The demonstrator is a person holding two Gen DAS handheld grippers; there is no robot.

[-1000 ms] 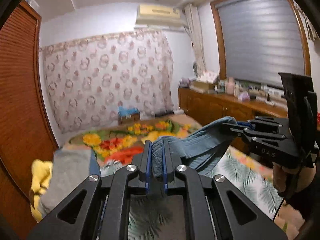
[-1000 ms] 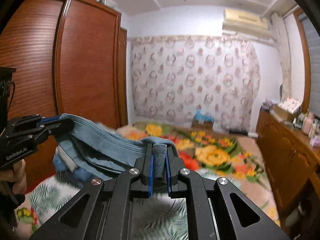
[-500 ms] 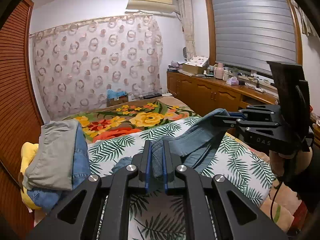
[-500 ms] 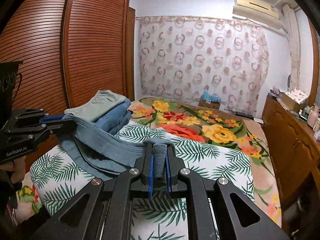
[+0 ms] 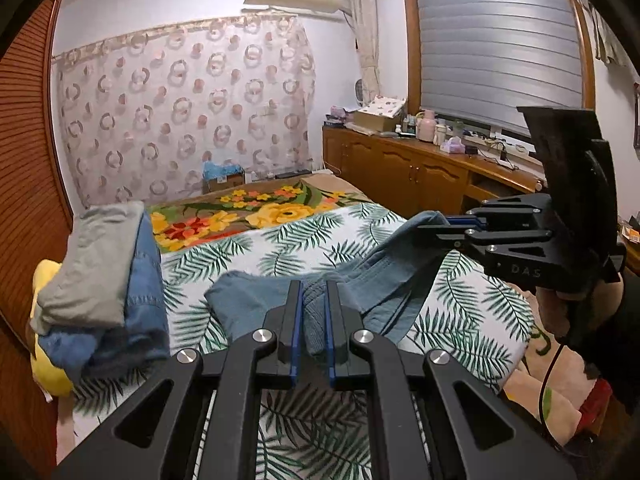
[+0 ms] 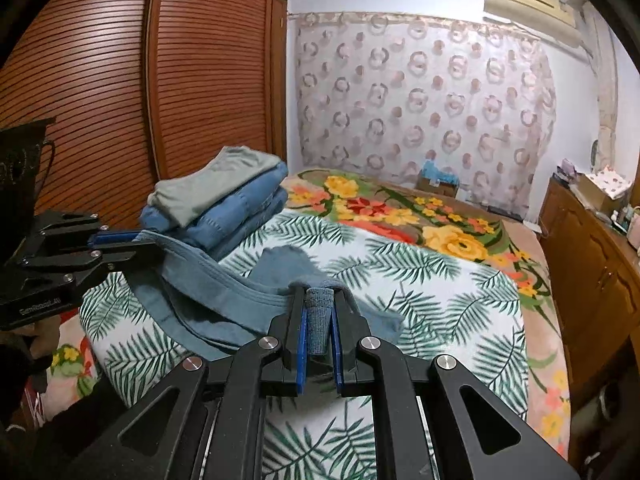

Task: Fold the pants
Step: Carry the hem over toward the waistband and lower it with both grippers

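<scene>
Box (image 5: pixel 224 178) past bed foot holds blue stuff, can't identify. My left gripper (image 5: pixel 314 308) pinches pants (image 5: pixel 256 300) edge between fingers; right gripper (image 6: pixel 319 312) likewise clamped on fabric. Pants sag between them onto leaf-print sheet (image 6: pixel 420 280), beside folded stack (image 6: pixel 224 200).

the only lettering that reads cleanly is "das", pale raised capitals on the black body of the right gripper (image 5: pixel 434 231), seen from the left wrist view on the side plate below its finger linkage. on the left gripper (image 6: pixel 128 246), seen from the right wrist view, a line of small pale print runs along the lower edge of its black body, but it is too blurred here to make out. the box (image 5: pixel 378 114) on the wooden counter (image 5: pixel 460 160) and the bottles beside it show no legible labels.
</scene>
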